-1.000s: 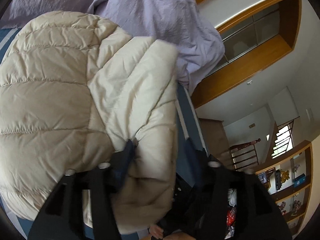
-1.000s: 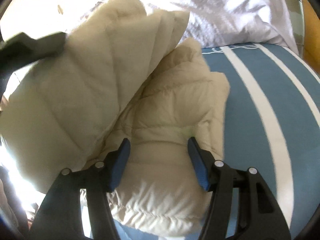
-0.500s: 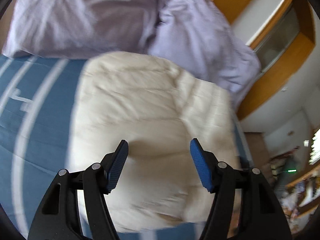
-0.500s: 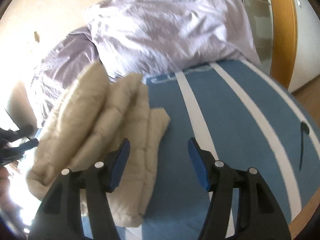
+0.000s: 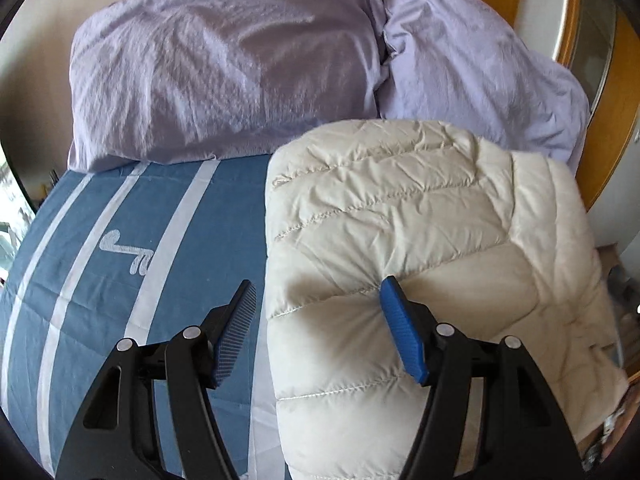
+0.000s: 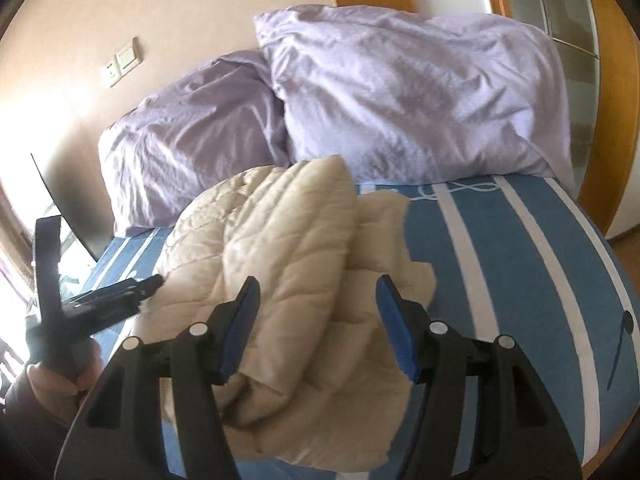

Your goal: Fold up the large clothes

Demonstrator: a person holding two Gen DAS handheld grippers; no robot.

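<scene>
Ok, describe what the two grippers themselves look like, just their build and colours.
Both look alike. The left gripper and right gripper each have a black plastic frame with cut-out openings, silver round fasteners at the joints, and two flat fingers faced with blue ribbed pads. No cables or markings show. In the right wrist view, a bare hand grips the left gripper's black handle.

In the left wrist view the jacket (image 5: 420, 240) lies on the bed sheet (image 5: 132, 248), toward 3 o'clock. Two pillows sit behind it: one pillow (image 5: 224, 68) at 11 o'clock, the other pillow (image 5: 480, 68) at 1 o'clock, both touching. In the right wrist view the jacket (image 6: 288, 264) lies at the centre, the left gripper (image 6: 154, 280) just beside it at 9 o'clock, the wall switch (image 6: 122, 62) at 10 o'clock.
</scene>
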